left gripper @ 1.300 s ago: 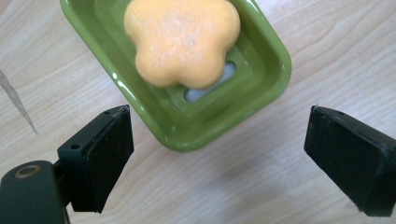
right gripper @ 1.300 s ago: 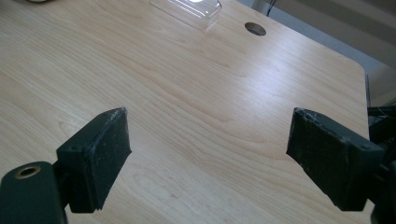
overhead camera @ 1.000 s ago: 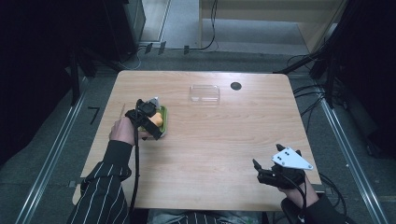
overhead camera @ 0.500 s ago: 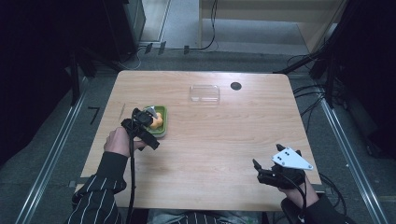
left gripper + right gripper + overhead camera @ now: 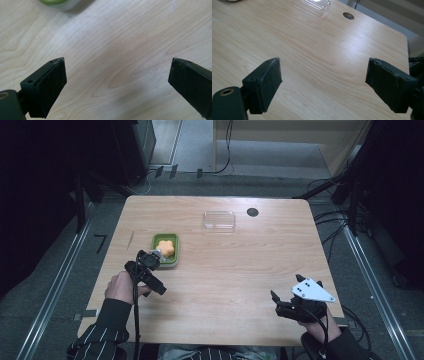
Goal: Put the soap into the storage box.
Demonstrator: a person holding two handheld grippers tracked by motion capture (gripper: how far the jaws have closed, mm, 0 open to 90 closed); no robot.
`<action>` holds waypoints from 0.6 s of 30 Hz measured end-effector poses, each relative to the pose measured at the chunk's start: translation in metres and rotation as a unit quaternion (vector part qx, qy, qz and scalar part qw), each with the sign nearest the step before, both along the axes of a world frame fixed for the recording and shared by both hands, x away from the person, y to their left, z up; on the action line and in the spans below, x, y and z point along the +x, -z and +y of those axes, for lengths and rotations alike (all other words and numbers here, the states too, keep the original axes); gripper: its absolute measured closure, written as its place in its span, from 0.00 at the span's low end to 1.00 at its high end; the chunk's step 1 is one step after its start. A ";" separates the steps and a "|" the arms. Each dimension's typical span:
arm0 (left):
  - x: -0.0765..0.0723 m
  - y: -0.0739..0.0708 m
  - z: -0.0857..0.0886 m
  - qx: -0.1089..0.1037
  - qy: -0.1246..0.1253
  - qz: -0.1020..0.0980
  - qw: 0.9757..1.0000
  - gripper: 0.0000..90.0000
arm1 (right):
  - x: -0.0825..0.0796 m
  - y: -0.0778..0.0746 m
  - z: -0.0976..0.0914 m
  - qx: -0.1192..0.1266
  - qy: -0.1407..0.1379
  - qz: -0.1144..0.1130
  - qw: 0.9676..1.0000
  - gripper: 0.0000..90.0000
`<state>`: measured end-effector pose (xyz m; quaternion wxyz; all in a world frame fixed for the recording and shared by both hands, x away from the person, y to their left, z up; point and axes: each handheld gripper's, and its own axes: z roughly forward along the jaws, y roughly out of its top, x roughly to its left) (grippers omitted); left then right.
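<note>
A green tray (image 5: 156, 239) stands on the left half of the wooden table, and an orange star-shaped piece (image 5: 168, 249) lies in it. My left gripper (image 5: 154, 272) is just in front of the tray, apart from it. Its jaws have just been opening and now stand open with only bare wood between them (image 5: 117, 62). The tray's edge (image 5: 53, 2) shows at the top of the left gripper view. My right gripper (image 5: 286, 292), with its grey plate, rests near the table's front right and is open over bare wood (image 5: 323, 61).
A clear plastic box (image 5: 219, 220) (image 5: 312, 3) sits at the back middle of the table (image 5: 240, 265), next to a round cable hole (image 5: 252, 212) (image 5: 348, 15). Dark floor, rails and cables surround the table.
My left gripper has drawn back from the green tray toward the table's front, leaving the orange piece lying in the tray. The right gripper has stayed put.
</note>
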<state>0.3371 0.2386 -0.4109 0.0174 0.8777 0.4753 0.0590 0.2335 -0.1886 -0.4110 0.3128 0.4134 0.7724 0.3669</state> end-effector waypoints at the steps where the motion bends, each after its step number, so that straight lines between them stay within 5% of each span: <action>1: -0.002 0.000 0.001 0.000 -0.001 0.000 1.000 0.02 | 0.000 0.000 0.000 0.000 0.000 0.000 1.000 0.15; 18: -0.040 0.016 0.017 -0.006 -0.011 0.003 1.000 0.02 | 0.000 0.000 0.000 0.000 0.001 -0.002 1.000 0.15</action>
